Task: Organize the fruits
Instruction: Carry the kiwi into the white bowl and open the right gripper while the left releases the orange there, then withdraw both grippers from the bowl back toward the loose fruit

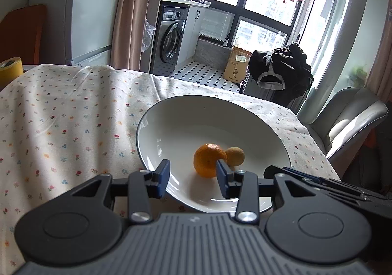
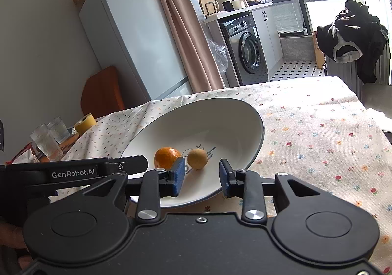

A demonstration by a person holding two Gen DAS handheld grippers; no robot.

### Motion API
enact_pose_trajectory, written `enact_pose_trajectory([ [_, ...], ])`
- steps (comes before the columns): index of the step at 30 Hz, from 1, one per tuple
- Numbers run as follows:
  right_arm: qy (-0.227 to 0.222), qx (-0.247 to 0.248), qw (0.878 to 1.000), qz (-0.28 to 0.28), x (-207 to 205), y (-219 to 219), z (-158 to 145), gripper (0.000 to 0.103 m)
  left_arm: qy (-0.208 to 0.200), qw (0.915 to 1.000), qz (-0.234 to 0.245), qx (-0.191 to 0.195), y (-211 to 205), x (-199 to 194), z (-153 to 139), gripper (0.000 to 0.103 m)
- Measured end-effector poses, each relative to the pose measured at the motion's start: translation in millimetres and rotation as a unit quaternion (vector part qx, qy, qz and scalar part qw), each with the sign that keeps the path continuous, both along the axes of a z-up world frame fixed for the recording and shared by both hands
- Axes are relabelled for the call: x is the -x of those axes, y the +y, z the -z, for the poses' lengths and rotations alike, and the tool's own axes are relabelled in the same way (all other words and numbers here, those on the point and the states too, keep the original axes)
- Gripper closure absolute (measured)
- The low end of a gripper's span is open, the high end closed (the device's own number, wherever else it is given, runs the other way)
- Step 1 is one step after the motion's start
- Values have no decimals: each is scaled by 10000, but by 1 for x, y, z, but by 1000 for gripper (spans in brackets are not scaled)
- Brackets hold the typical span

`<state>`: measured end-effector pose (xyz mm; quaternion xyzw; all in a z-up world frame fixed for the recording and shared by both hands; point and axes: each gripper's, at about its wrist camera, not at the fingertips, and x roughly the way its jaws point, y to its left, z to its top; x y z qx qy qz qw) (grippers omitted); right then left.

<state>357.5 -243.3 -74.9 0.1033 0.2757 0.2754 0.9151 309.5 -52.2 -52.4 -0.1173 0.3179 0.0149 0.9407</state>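
Inside white bowl (image 1: 171,123), on floral cloth (image 1: 61,115) near the tabletop's right edge: one orange (image 1: 207,159), one smaller yellow-brown fruit (image 1: 235,156), touching. Left claw (image 1: 193,178) spread, empty, its pad covering part of the orange. Right claw (image 2: 202,174) spread, empty, at bowl's near rim. Yellow tape roll (image 2: 85,123), two glasses (image 2: 47,140) at far-left edge.

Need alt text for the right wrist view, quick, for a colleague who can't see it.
A white bowl on a floral tablecloth holds an orange and a smaller yellowish fruit. The open right gripper hovers at its near rim.
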Motion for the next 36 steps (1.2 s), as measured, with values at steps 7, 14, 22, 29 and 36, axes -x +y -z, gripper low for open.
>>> enact_pose_trajectory([
  [7,-166,-25,9997,186,6,-4,-7,57,-143,9996,-246,52,4,18,-11,41],
  [14,-412,91,9984,382,27,-4,-24,29,-346,9989,-307,62,11,43,-29,25],
  [22,-811,314,9945,580,63,-9,-49,0,-494,9974,-380,364,22,75,-43,20],
  [29,-836,281,9938,676,85,-14,-58,0,-549,9971,-293,442,24,104,-61,2],
  [36,-825,300,9937,690,103,-17,-69,0,-670,9969,-370,204,28,133,-78,0],
])
